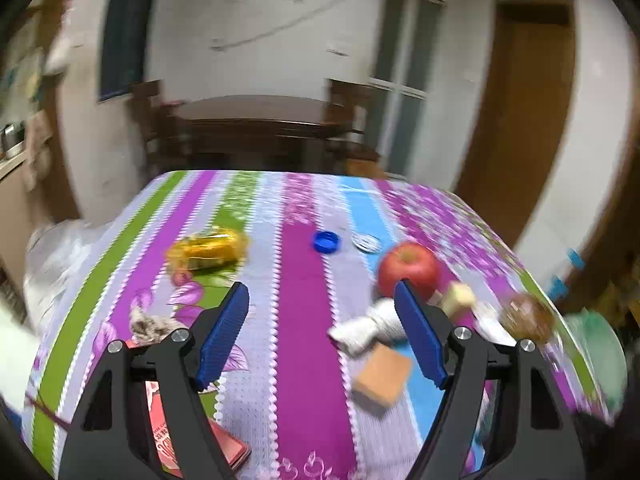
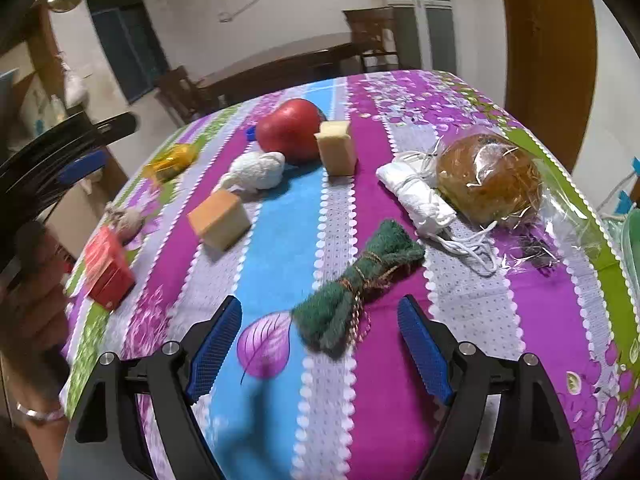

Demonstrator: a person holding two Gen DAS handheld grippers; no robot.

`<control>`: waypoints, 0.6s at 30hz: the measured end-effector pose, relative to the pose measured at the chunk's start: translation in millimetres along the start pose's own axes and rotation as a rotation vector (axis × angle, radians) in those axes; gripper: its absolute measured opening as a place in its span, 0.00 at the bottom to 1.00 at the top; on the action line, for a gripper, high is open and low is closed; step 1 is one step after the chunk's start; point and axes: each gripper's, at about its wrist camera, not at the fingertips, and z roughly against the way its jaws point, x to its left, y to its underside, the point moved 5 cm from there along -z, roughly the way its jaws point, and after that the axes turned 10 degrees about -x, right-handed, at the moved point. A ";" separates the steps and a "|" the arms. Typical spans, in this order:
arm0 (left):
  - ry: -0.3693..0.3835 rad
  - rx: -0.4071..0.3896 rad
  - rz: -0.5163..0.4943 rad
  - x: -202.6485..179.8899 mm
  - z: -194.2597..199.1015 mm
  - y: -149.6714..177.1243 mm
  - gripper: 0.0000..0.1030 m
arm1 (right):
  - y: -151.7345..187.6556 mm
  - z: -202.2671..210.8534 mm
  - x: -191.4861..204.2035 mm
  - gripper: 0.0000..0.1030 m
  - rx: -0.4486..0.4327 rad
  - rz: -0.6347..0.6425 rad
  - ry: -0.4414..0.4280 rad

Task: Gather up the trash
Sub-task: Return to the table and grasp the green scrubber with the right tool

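Observation:
My left gripper (image 1: 320,292) stands open over the striped tablecloth (image 1: 304,360), holding nothing. Ahead of it lie a yellow wrapper (image 1: 208,250), a blue bottle cap (image 1: 326,241) and a red apple (image 1: 408,268). A crumpled white paper (image 1: 368,326) and an orange block (image 1: 382,374) lie by its right finger. My right gripper (image 2: 320,308) is open too. A green scouring pad bundle (image 2: 356,284) lies on the cloth just ahead, its near end between the fingertips, and neither pad touches it. Beyond are a white mask (image 2: 420,196) and a bagged bun (image 2: 488,176).
A red box (image 2: 108,268), a grey wad (image 2: 126,218) and a pale block (image 2: 336,148) also lie on the table. A clear plastic bag (image 1: 60,256) hangs at the left edge and a green bin (image 1: 596,344) stands off the right edge. A person's hand (image 2: 36,280) shows at the left.

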 end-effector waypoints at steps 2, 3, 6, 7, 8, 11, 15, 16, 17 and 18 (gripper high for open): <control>0.050 0.034 -0.050 -7.1 1.9 6.4 0.70 | -0.6 -7.7 -3.9 0.78 0.007 -0.025 0.032; 0.064 0.046 -0.069 -9.8 0.7 9.4 0.70 | -0.6 -11.3 -5.8 0.78 0.013 -0.042 0.049; 0.104 0.104 -0.126 -20.4 -8.2 23.1 0.70 | 1.5 -21.2 -7.2 0.76 0.030 -0.050 0.079; 0.099 0.127 -0.180 -27.7 -12.1 30.9 0.70 | 1.1 -22.4 -6.7 0.74 0.024 -0.036 0.095; 0.093 0.141 -0.215 -31.7 -15.2 36.8 0.70 | 1.0 -23.5 -6.3 0.70 0.024 -0.021 0.114; 0.070 0.188 -0.337 -47.9 -27.5 57.1 0.70 | 1.2 -22.9 -9.9 0.56 0.010 0.011 0.132; 0.060 0.231 -0.338 -49.4 -40.6 67.8 0.70 | 1.6 -18.8 -18.1 0.26 0.007 0.024 0.080; 0.053 0.242 -0.339 -49.3 -45.7 71.5 0.70 | 2.2 -16.6 -21.1 0.24 0.012 0.025 0.058; 0.049 0.250 -0.350 -50.4 -48.4 74.2 0.70 | 2.9 -14.3 -24.0 0.22 0.009 0.028 0.040; 0.046 0.260 -0.362 -51.4 -51.0 77.6 0.70 | 3.2 -13.6 -24.9 0.21 0.008 0.031 0.034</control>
